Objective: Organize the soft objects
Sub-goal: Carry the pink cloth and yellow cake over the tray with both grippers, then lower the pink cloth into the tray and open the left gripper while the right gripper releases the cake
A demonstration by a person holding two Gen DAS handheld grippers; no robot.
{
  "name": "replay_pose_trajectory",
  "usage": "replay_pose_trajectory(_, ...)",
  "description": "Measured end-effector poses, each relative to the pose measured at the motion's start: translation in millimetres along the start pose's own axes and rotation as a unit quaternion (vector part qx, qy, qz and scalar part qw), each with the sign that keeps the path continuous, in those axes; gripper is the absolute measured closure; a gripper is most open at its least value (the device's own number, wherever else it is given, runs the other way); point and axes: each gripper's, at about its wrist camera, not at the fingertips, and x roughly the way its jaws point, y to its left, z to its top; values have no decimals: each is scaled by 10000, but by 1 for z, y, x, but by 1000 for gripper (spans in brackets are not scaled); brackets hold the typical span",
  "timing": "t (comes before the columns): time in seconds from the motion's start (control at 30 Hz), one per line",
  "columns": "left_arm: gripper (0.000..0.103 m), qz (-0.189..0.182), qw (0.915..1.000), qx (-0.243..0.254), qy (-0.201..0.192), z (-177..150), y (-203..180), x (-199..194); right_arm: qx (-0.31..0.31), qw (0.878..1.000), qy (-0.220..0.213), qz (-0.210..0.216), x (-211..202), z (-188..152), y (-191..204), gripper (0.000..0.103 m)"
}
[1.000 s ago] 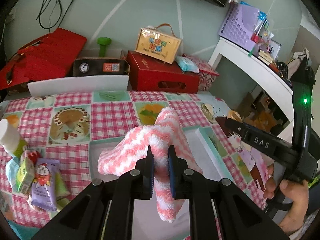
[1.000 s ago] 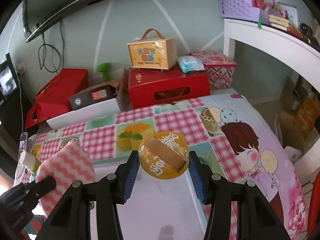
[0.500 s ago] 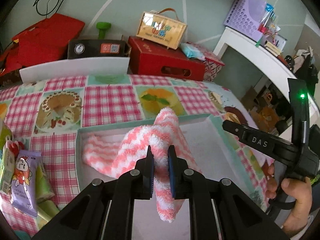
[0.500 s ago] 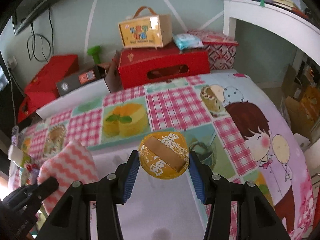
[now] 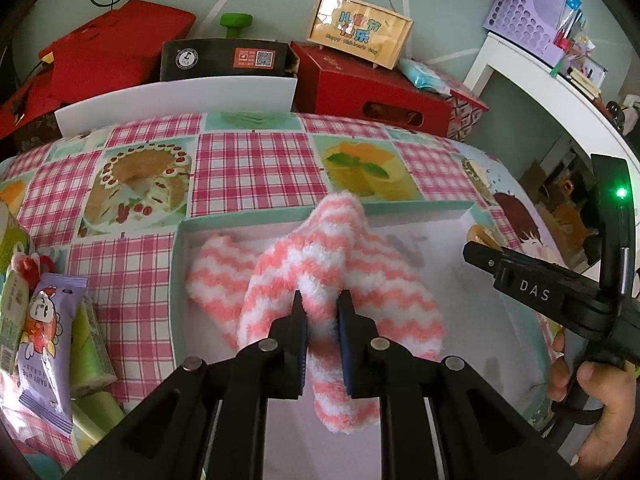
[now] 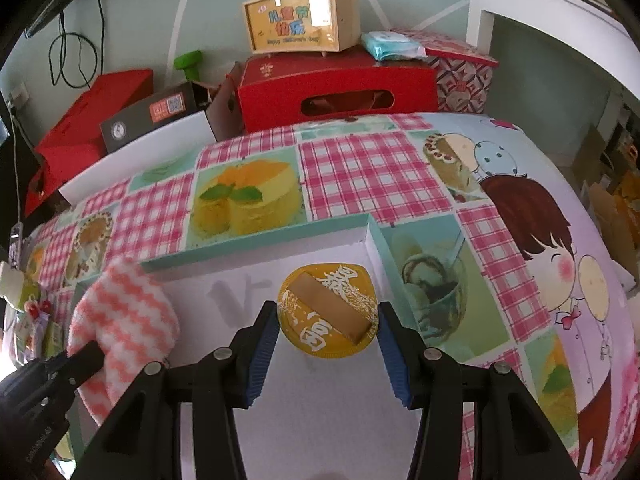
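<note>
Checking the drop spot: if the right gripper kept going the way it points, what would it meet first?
Probably the white floor of the tray; the right gripper, holding the gold disc, points down into it, though depth is unclear.

Table [image 5: 256, 160] under pink-check cake-print cloth. White tray [image 5: 178, 280] with teal rim at frame centre. Snack packets [image 5: 44, 340] at lower left edge.

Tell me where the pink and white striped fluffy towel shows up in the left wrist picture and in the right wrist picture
Left wrist view: the pink and white towel sits centre frame, pinched by the left gripper, draped into the shallow white tray.
Right wrist view: the towel is at the lower left edge, over the tray's left side.
Shared landmark: the red box with the oval handle cutout behind the table.
</note>
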Motion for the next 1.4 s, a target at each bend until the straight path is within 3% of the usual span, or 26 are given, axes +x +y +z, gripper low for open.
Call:
replay_pose_trajectory(0.6, 83, 51, 9996, -167, 217, -3, 4, 7, -184, 9994, 252, -146, 10, -3, 7, 48)
replay_pose_trajectory(0.7, 79, 62, 9995, -173, 261, -3, 3, 6, -213, 9993, 256, -160, 10, -3, 8, 40)
replay_pose_trajectory(0.8, 74, 64, 9993, -180, 316, -2, 1, 5, -248, 9992, 253, -180, 8, -2, 9, 39)
replay_pose_trajectory(0.97, 58, 9, 9991, -232, 365, 0, 0, -3, -291, 9992, 134, -235, -3, 2, 10, 37)
replay_pose_trajectory(1.4, 37, 361, 9984, -311, 289, 5, 4, -32, -290, 9989, 7, -371, -30, 9, 14, 28)
